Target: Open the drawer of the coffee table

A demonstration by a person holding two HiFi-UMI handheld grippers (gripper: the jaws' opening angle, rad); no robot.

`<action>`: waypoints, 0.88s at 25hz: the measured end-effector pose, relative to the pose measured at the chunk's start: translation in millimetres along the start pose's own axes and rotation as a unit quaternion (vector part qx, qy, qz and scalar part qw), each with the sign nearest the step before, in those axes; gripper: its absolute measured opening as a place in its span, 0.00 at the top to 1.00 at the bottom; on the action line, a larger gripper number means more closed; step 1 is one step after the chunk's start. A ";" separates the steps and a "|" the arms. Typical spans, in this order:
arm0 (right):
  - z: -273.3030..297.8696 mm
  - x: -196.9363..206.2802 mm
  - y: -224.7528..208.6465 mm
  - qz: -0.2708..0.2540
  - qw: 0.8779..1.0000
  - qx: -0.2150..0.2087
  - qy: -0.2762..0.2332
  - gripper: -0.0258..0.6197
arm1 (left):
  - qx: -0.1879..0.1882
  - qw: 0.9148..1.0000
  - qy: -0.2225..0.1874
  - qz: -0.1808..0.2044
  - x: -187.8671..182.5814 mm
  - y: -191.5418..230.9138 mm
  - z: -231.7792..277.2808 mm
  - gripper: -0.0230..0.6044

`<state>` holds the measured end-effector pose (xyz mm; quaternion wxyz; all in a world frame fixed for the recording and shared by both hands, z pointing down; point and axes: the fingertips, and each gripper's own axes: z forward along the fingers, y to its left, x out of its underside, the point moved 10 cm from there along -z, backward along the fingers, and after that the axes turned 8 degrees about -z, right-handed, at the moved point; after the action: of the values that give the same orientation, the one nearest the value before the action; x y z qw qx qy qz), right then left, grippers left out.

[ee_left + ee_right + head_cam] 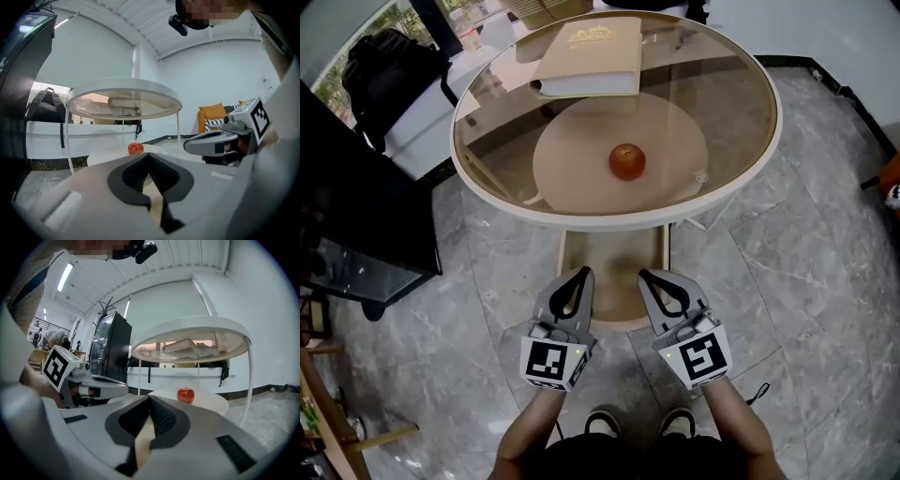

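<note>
Both tools sat side by side: left gripper point(577, 279) and right gripper point(657, 279), each with jaws pressed together on nothing. The drawer point(614, 255) lay just ahead, between their tips, poking out from under the round surface point(487, 199). The best play was probably to spread one gripper's jaws, pinch the drawer's front edge squarely, and pull straight back, level.

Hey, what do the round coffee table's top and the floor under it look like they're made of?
Round table top: clear glass, likely; the red apple on the beige shelf below shows through it, under faint reflections. Its white rim: smooth painted metal or plastic; I can't tell which. Grey floor: polished marble or marble-look tile, judging by the veining and straight joints.
</note>
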<state>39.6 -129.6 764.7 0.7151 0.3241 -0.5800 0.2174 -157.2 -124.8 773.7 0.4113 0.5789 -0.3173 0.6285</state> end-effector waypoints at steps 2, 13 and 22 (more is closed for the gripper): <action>1.1 1.1 -0.6 0.008 1.000 -0.002 -0.001 0.95 | 0.003 1.000 0.008 -0.001 1.7 0.6 -0.3 0.95; -16.9 -53.4 -8.0 0.037 0.999 -0.007 0.008 0.95 | -0.002 0.998 0.050 -0.030 -43.5 -8.4 -17.0 0.95; -37.5 -149.4 -34.1 0.076 0.997 -0.005 0.033 0.95 | -0.001 0.995 0.090 -0.034 -141.3 -26.7 -38.5 0.95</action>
<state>54.1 -116.8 608.1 0.7167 0.2680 -0.5803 0.2788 -152.7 -99.9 627.0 0.4597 0.5297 -0.2599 0.6637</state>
